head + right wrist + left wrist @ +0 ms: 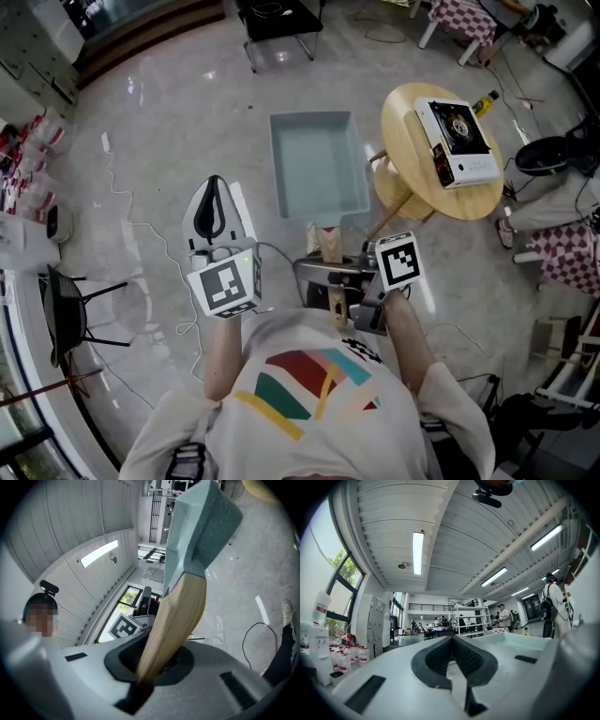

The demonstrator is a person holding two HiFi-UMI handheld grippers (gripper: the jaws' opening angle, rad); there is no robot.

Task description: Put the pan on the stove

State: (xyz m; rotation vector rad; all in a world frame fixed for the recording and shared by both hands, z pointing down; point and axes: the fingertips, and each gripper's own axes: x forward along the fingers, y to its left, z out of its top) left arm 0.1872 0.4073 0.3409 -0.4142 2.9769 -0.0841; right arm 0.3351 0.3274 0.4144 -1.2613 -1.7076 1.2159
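2 grippers showed, but only the right gripper [349, 281] carried anything. Its jaws were clamped on the wooden handle [171, 616] of the square pale-blue pan [317, 161], which hung over the floor well left of the stove [457, 141], clear of the round table [405, 178] under that stove. The left gripper [452, 660] was pressed closed on nothing and aimed at the ceiling. To carry well, hold the pan level, swing it right toward the stove and lower it squarely, since 1 handle grip could let it sag. Only the head view showed the stove; only the right gripper view showed the handle seated deep between the pads.
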